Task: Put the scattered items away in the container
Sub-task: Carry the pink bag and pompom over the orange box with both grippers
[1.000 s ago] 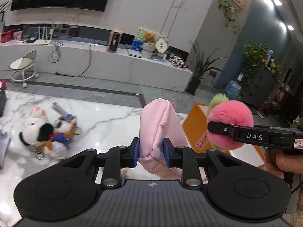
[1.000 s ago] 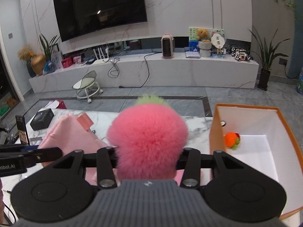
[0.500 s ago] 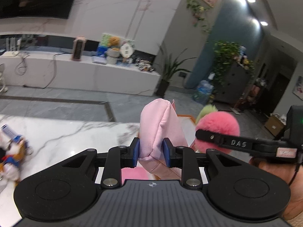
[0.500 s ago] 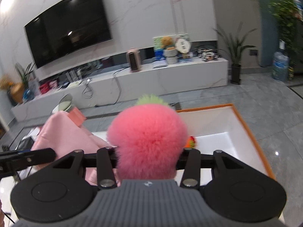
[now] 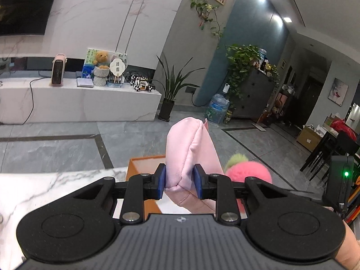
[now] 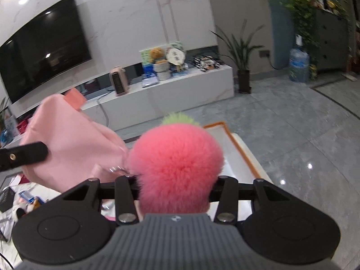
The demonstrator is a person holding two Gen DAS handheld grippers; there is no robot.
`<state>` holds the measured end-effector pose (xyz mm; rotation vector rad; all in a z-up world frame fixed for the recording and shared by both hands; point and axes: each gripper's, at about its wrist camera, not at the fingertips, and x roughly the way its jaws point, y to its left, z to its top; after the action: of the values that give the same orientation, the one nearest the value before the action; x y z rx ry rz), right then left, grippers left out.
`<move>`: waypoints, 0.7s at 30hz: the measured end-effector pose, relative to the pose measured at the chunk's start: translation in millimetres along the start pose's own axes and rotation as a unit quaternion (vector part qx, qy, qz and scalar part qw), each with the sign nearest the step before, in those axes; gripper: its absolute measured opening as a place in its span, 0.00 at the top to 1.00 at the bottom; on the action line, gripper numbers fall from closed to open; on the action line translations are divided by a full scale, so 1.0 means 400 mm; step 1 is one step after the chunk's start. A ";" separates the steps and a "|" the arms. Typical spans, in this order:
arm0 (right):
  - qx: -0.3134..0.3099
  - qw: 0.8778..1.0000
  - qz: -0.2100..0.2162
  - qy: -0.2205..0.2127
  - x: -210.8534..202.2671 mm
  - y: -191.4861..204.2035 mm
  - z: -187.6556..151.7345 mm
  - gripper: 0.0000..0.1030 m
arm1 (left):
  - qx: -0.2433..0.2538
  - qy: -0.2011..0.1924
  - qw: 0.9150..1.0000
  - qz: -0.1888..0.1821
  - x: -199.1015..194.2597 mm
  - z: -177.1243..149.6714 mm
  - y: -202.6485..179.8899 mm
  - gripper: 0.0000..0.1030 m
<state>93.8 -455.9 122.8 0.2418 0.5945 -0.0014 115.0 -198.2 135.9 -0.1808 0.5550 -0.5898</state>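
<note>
My left gripper [image 5: 179,181] is shut on a pale pink fabric pouch [image 5: 190,155], whose top stands up above the blue pads. Behind and below the pouch shows the orange-rimmed white box [image 5: 144,166]. My right gripper [image 6: 176,183] is shut on a fluffy pink pompom with a green tuft [image 6: 176,157], which hides its fingertips. The same pompom [image 5: 249,172] appears at the right of the left wrist view. The pouch [image 6: 72,141] fills the left of the right wrist view, and the box [image 6: 236,148] lies just beyond the pompom.
The white marble table [image 5: 45,191] extends left of the box. Scattered items, among them a black box [image 6: 6,200] and a small blue object [image 6: 28,196], lie on the table at the lower left of the right wrist view. Grey floor [image 6: 303,135] lies beyond the box.
Both grippers have swung right with their loads, from over the table to over the box. The plush toys have left the left wrist view. Both grips are unchanged.
</note>
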 end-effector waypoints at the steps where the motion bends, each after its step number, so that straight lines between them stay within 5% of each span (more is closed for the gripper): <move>1: 0.007 1.000 -0.004 0.002 0.011 -0.013 -0.001 0.54 | -0.002 0.001 1.000 -0.001 0.013 -0.003 0.000 0.71; 18: 0.043 0.999 -0.016 0.023 0.161 -0.095 -0.003 0.54 | -0.040 0.053 0.998 -0.008 0.218 -0.093 0.041 0.70; 21: 0.045 0.998 -0.027 0.020 0.166 -0.099 -0.002 0.46 | -0.035 0.055 0.998 -0.008 0.227 -0.101 0.045 0.60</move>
<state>145.5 -489.9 76.5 0.3129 0.6411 -0.0758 164.2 -235.7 56.2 -0.2203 0.6818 -0.5981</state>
